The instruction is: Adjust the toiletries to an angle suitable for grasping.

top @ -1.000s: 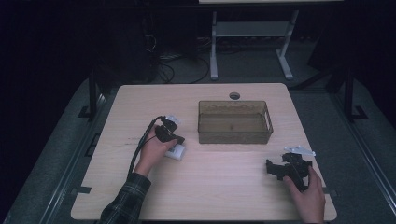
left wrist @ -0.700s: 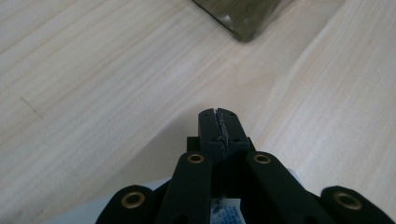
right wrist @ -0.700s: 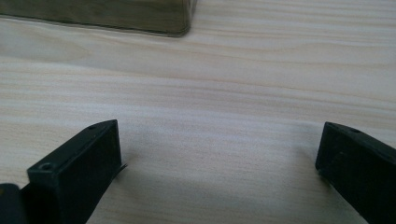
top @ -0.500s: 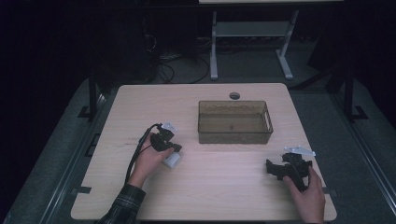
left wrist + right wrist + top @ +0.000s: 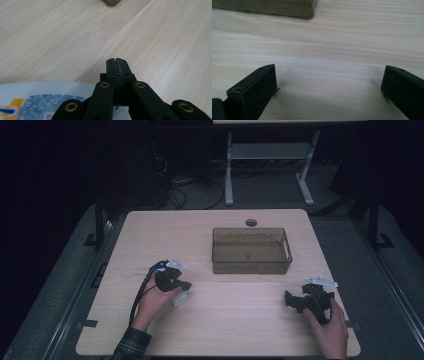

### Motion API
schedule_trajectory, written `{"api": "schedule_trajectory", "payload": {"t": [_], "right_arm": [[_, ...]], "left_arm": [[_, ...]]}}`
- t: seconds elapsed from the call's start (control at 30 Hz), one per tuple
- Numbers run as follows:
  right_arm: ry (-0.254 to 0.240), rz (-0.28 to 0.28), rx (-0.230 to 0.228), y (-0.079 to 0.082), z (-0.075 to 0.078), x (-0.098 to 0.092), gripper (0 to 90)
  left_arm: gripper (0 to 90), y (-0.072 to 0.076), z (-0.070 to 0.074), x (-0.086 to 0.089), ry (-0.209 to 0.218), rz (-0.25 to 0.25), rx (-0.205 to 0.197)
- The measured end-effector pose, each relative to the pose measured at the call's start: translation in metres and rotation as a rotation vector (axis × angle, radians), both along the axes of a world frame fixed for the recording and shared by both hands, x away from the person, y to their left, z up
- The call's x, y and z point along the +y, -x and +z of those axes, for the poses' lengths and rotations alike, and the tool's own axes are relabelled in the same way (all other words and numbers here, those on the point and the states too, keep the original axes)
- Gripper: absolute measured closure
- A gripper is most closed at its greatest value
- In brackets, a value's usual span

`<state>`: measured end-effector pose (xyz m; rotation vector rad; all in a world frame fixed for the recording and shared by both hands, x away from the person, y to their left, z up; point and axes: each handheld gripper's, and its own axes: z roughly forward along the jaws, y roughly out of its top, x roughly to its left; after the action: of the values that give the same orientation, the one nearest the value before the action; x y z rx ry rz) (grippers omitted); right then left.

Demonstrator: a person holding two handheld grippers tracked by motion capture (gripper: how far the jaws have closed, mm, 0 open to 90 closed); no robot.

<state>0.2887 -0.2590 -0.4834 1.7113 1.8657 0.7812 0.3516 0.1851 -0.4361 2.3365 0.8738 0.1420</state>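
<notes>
the left gripper (image 5: 184,285), jaws pressed together on nothing, is held near a clear bin (image 5: 251,251) lying at its two o'clock, long axis three-to-nine. the right gripper (image 5: 289,299), jaws apart, is seen farther off, the bin at its eleven.

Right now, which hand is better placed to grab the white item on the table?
Left, probably. The left gripper sits right by the white item, though its jaws are shut empty and must open first. The right gripper is open but far off at the table's right side.
</notes>
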Motion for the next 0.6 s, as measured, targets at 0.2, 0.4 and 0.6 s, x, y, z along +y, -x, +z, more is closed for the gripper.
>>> {"api": "schedule_trajectory", "payload": {"t": [0.2,0.4,0.6], "right_arm": [[0.000,0.000,0.000,0.000,0.000,0.000,0.0],[0.000,0.003,-0.002,0.000,0.000,0.000,0.0],[0.000,0.004,-0.001,-0.001,0.000,0.000,0.0]], "left_arm": [[90.0,-0.002,0.019,0.019,0.020,0.047,-0.045],[90.0,-0.005,0.028,0.046,0.013,0.127,-0.075],[90.0,-0.014,0.029,0.083,-0.022,0.230,-0.094]]}}
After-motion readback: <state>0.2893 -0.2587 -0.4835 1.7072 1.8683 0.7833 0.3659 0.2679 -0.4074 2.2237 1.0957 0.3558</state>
